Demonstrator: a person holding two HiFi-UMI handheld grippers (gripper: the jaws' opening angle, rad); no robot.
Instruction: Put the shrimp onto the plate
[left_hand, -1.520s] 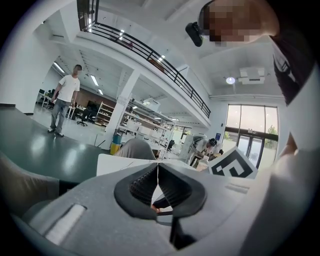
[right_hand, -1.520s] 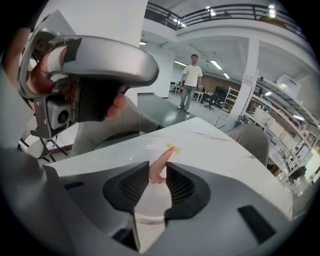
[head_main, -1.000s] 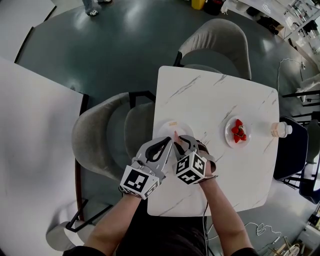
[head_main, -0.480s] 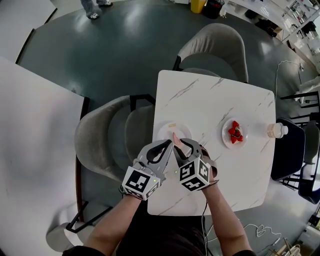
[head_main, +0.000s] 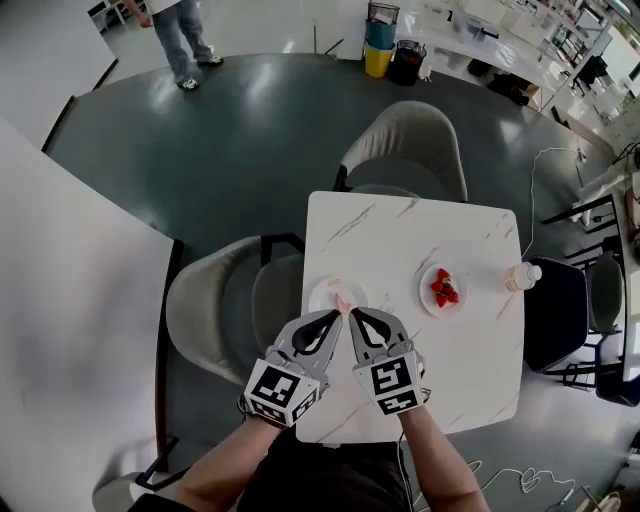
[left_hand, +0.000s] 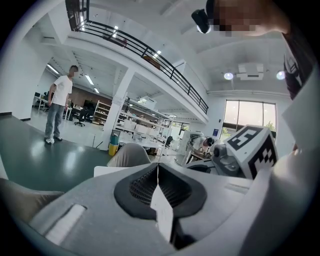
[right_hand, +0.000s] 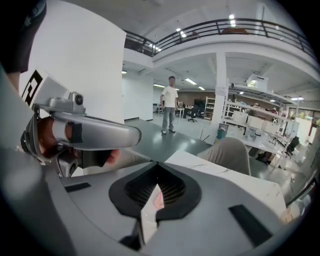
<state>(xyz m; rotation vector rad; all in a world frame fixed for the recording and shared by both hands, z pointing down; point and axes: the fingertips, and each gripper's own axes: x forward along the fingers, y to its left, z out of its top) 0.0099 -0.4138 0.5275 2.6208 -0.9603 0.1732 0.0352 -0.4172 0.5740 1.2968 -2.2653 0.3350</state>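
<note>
Well, the shrimp (head_main: 343, 303) seems to lie just inside the plate's (head_main: 319, 294) rim. The left gripper (left_hand: 158, 168) and right gripper (right_hand: 156, 168) are pressed together, the right's jaws just closed, empty; a stray brush could flick the shrimp off.

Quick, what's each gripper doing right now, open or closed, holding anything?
Left gripper: closed, empty.
Right gripper: just closed, tips together, nothing gripped.

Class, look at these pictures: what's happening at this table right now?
A person holds two grippers raised at the table's near edge, tips meeting by a white plate. The left gripper is shut. The right gripper's fingers have just closed; a pink piece, perhaps shrimp, shows at them, but whether it's pinched is unclear. A second plate holds red pieces.
</note>
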